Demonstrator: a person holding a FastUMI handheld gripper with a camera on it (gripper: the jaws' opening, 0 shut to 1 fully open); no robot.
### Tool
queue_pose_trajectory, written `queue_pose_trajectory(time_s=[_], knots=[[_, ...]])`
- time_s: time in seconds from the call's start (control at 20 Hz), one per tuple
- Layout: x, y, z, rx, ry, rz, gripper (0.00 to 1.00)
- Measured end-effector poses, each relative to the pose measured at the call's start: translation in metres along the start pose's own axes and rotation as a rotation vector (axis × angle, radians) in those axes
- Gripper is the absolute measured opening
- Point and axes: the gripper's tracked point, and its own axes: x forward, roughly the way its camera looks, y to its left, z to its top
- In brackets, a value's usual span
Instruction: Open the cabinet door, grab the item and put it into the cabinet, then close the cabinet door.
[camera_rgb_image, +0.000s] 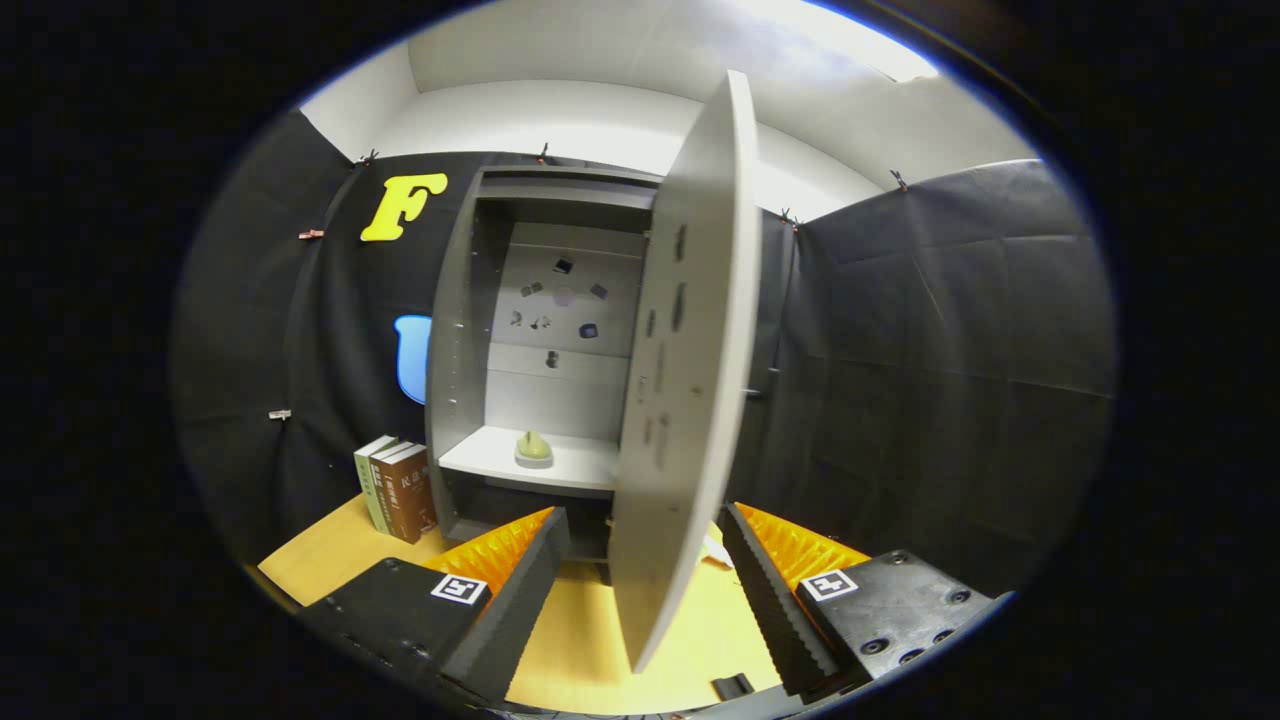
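Hand-held gripper (640, 560): its two fingers rise from the bottom of the frame, spread wide apart and holding nothing; the lower edge of the door stands in the gap between them.
Cabinet (455, 330): a tall grey cabinet in the centre of the frame, standing on the desk against the black cloth wall, its front open.
Cabinet door (690, 380): grey, swung out toward the camera and seen nearly edge-on, running from the upper centre of the frame down to the lower centre; its inner face shows several small dark slots.
Item (533, 447): a small pale green, pear-shaped thing on a light round base, sitting on the white shelf (480, 458) inside the cabinet, just left of centre and beyond the fingers.
Cabinet back panel (560, 380): light grey, with a few small dark marks scattered across its upper part; too small to tell what they are.
Books (396, 490): a few standing upright at lower left, just beside the cabinet's left wall.
Desk (320, 550): yellow wood surface across the bottom of the frame, under the cabinet, the books and the fingers.
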Motion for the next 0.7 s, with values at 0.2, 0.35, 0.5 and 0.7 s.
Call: queue_pose_trajectory(time_s=[0.2,0.35,0.5,0.7], knots=[[0.008,-0.061,-0.009,0.052,0.006,-0.003,0.98],[0.027,-0.089,-0.008,0.089,-0.009,0.045,0.98],[0.051,-0.094,-0.015,0.095,-0.007,0.121,0.98],[0.077,-0.073,-0.022,0.111,0.009,0.255,0.98]])
